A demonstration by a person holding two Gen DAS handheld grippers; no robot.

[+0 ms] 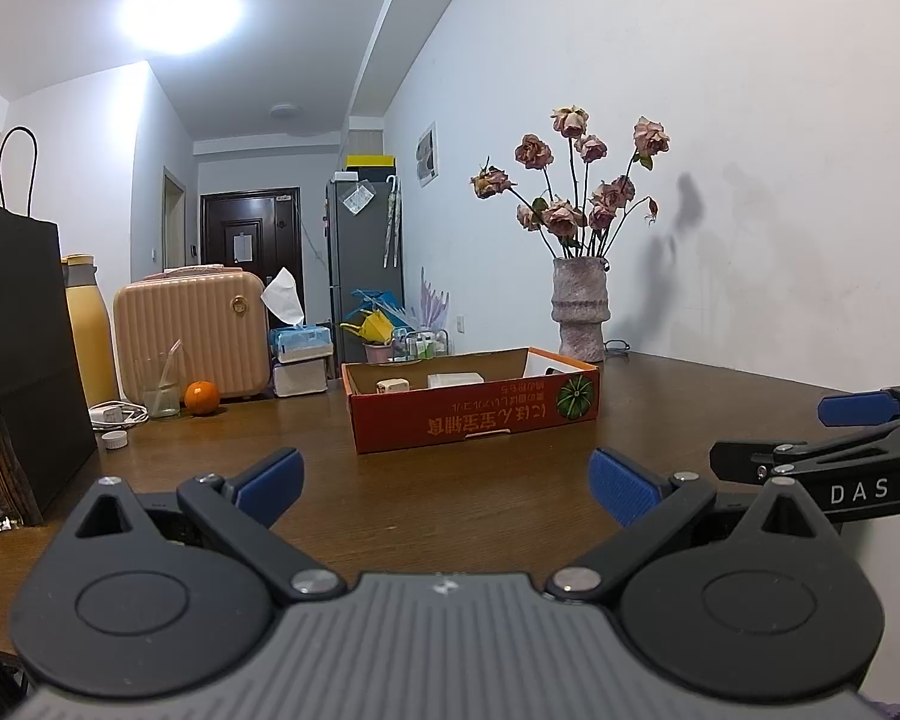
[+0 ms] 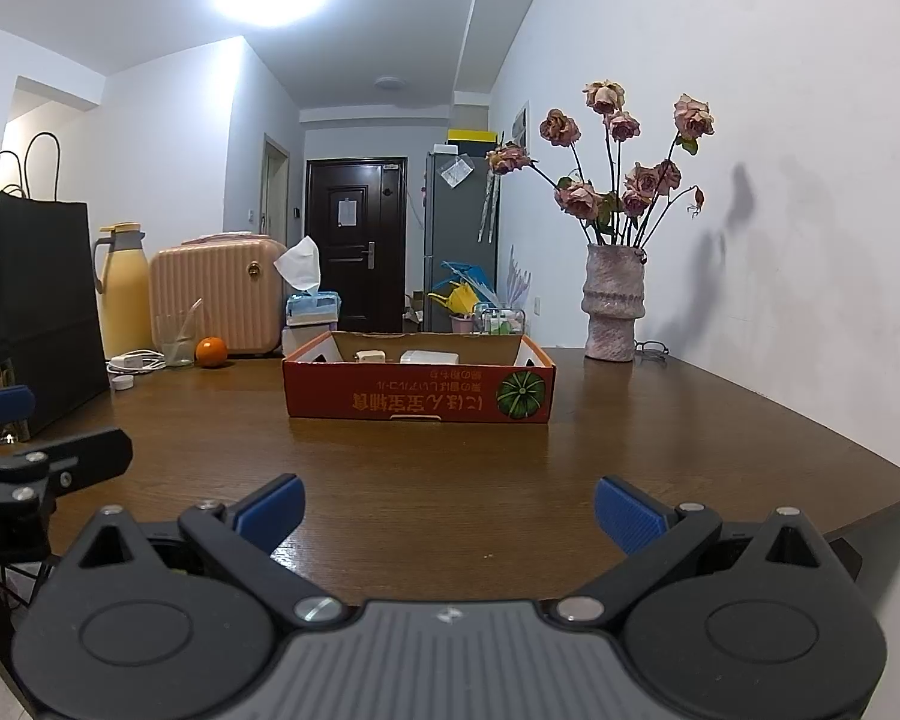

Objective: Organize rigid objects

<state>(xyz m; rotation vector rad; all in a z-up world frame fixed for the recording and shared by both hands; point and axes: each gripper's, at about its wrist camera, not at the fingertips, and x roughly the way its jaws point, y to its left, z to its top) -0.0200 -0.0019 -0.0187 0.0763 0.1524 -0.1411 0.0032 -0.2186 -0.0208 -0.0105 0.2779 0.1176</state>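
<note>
Red cardboard box (image 2: 417, 387) holding two white chargers (image 2: 429, 356) on the brown table (image 2: 660, 420), at 12 o'clock well beyond both grippers, left gripper (image 1: 447, 483) fingers spread, empty, right gripper (image 2: 448, 510) fingers spread, empty, vase of dried roses (image 2: 613, 306) at 1 o'clock.

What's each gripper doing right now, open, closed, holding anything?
Left gripper: open, jaws wide apart, nothing between them, above the table.
Right gripper: open, jaws wide apart, empty.

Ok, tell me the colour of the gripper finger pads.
Blue, ribbed pads on black arms; the right wrist view shows them best.
</note>
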